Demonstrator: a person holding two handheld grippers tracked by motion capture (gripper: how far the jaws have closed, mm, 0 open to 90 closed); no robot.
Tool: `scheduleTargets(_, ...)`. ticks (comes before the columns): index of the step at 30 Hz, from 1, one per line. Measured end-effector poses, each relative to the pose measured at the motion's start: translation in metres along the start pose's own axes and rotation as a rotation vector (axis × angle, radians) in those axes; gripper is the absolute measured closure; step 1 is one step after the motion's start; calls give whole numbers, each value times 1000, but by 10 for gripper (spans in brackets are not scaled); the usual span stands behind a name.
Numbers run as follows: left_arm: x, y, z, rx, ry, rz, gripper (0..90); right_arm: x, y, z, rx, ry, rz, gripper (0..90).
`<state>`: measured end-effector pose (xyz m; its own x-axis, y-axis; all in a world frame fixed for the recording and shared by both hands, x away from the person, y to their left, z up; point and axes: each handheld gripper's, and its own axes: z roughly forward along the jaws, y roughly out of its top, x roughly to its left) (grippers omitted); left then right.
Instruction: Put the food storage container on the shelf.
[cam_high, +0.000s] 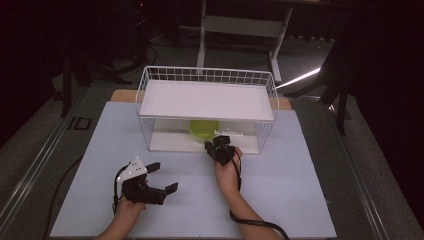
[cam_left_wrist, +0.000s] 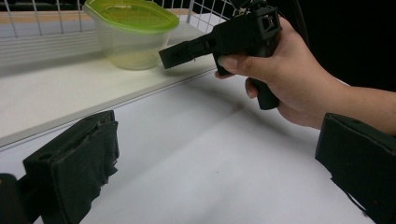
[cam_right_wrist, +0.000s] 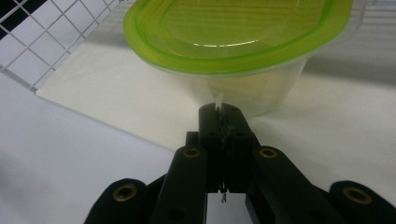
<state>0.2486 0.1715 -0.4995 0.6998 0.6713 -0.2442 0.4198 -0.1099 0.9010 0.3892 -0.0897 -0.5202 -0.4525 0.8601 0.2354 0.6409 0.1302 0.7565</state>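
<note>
Green-lidded clear container (cam_high: 203, 131) sits upright inside wire basket (cam_high: 145, 82).

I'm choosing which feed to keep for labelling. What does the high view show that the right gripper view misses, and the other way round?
High view: the whole wire rack with its white top shelf, the table, both hands, and the left gripper with jaws apart.

Right gripper view: the right gripper closed, its tips just short of the tub's clear wall, and the lid's raised rim up close.

Both: the green-lidded tub on the rack's bottom board.
</note>
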Motion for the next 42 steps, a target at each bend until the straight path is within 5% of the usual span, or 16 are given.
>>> scheduleTargets(7, 3, 1, -2, -12, -1, 12, 4, 4, -3, -4, 15, 17, -16, 855)
scheduleTargets(10, 2, 2, -2, -19, -11, 50, 4, 8, -10, -15, 6, 34, -35, 836)
scheduleTargets(19, 0, 3, 0, -12, -38, 49, 4, 21, -21, -51, -11, 100, -97, 700)
scheduleTargets(28, -2, 6, 2, -2, -66, 52, 4, 23, -27, -81, -72, 145, -126, 322)
scheduleTargets(32, -5, 7, 2, -16, -52, 56, 4, 18, -31, -88, -68, 206, -144, 185)
scheduleTargets(42, -9, 9, -1, -17, -95, 56, 4, 4, -43, -105, -85, 201, -201, 168)
